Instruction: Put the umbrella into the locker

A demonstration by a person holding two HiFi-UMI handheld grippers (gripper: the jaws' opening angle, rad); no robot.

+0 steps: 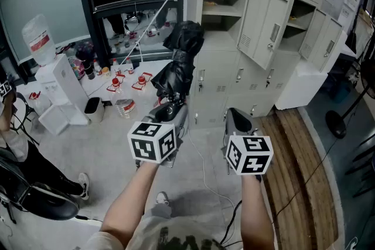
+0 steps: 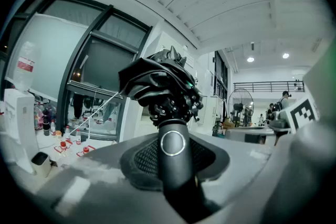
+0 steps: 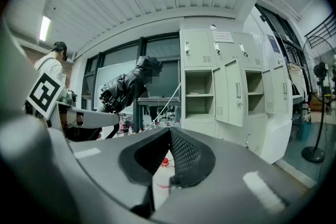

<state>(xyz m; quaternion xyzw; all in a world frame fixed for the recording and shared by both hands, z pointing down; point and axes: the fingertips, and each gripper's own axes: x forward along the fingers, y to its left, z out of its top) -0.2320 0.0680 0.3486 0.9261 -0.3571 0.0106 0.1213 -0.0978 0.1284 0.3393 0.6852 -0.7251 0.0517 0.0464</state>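
My left gripper (image 1: 170,109) is shut on the handle (image 2: 174,161) of a folded black umbrella (image 1: 181,61). The umbrella points forward and up, toward the grey lockers (image 1: 266,20), and its crumpled canopy (image 2: 159,85) fills the middle of the left gripper view. In the right gripper view the umbrella (image 3: 125,89) shows at the left. My right gripper (image 1: 237,120) is held beside the left one, to its right, shut with nothing between its pads (image 3: 185,157). One locker compartment (image 1: 220,9) stands open with a shelf inside; its door (image 3: 234,98) hangs ajar.
A white water dispenser (image 1: 61,85) with a jug (image 1: 37,38) stands at the left, and several small bottles (image 1: 125,84) lie on the floor. A person (image 1: 26,181) sits at the lower left. A wooden platform (image 1: 295,168) and a fan base (image 1: 336,123) are at the right.
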